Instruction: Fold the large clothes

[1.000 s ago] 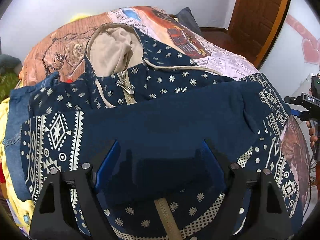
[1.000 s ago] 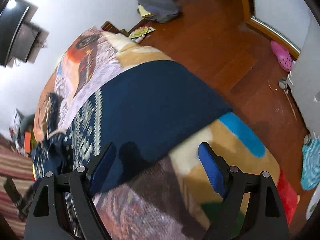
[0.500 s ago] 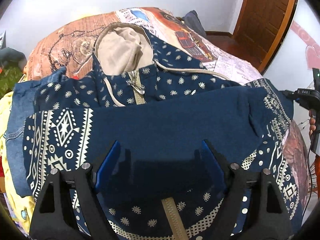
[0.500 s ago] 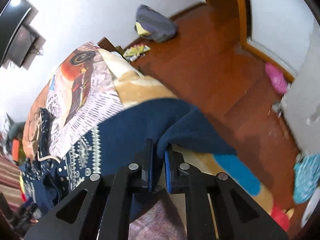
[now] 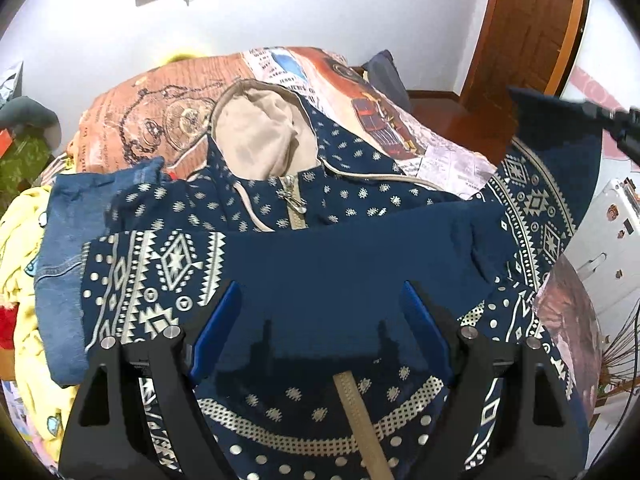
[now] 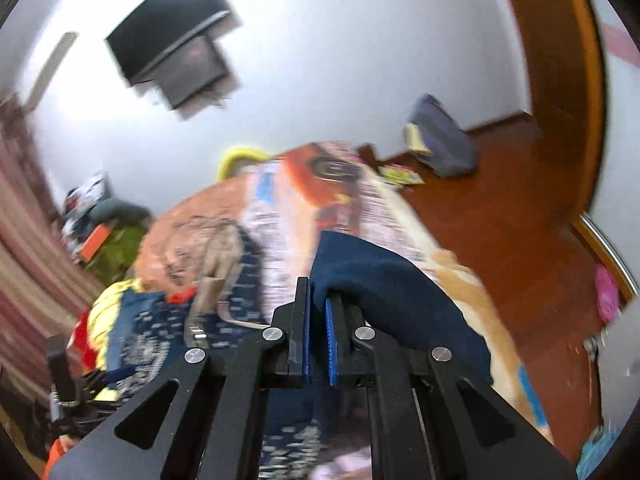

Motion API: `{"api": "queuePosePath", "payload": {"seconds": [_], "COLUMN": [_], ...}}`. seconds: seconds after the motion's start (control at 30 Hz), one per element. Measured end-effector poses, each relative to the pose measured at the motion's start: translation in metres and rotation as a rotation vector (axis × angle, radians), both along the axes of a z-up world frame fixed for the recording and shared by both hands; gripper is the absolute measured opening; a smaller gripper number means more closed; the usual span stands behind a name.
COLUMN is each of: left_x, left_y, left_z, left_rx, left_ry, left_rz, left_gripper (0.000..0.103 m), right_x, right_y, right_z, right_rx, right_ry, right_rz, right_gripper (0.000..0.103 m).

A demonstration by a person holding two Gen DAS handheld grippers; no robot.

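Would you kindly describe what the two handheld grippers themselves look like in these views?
Both look identical: the left gripper and right gripper have matte black fingers shaped as angular frames with triangular cut-outs, silver round screw heads at the joints, and bright blue pads lining the inner faces. No cables, markings or sleeves show on them.

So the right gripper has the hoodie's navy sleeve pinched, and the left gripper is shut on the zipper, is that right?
Not quite. The left gripper is open above the hoodie, holding nothing, as the left wrist view shows. The right gripper does have the navy sleeve pinched.
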State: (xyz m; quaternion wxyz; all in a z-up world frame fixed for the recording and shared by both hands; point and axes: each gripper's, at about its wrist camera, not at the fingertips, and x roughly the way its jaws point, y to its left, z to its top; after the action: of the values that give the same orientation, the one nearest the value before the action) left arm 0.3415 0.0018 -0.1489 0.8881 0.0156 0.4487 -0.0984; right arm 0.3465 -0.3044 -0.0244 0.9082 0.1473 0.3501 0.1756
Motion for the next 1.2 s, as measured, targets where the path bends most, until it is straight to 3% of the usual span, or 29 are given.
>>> {"api": "queuePosePath", "payload": {"seconds": [0.2,0.47,0.7,0.83,0.93,1.0,1.2], "left_x": [-0.015,-0.033,-0.04,-0.041,-0.038,-0.037,-0.027], "left_y": [0.019,0.048,0.057,0.049,0.036,0.026,-0.021], "left_z": [0.013,0.015,0.001,-0.003,0.0,0.004,0.021], "left_rx": [-0.021,-0.026,-0.013,0.001,0.019,0.031,0.084], "left_ry": [-0.028,-0.028,0.018,0.031,0.031,0.018,-0.029], "left_rz": [0.019,0.059,0.062,0.037,0.003,-0.029,-0.135], "left_gripper": [0.082,0.082,0.082,0.082,0.082,0.082,0.082], "right_x": [0.001,-0.006,-0.018,-0.026,-0.032,-0.035,-0.047], "right_y": [0.076,0.156,0.175,0.169,0.157,0.147,0.096], "right_z": [-0.012,-0.102,-0.154,-0.155,-0.147,-0.138,-0.1], "right_rx": [-0.01,-0.118,-0.208,-0.209,-0.176,-0.187,-0.275], "right_ry": [0.009,0.195,0.348,0.425,0.437,0.413,0.245], "right_rz": [0.157,0.324,0.376,0.403,0.428,0.419,0.311], "right_gripper": [0.006,0.006,0.009,0.014,0.029,0.044,0.05]}}
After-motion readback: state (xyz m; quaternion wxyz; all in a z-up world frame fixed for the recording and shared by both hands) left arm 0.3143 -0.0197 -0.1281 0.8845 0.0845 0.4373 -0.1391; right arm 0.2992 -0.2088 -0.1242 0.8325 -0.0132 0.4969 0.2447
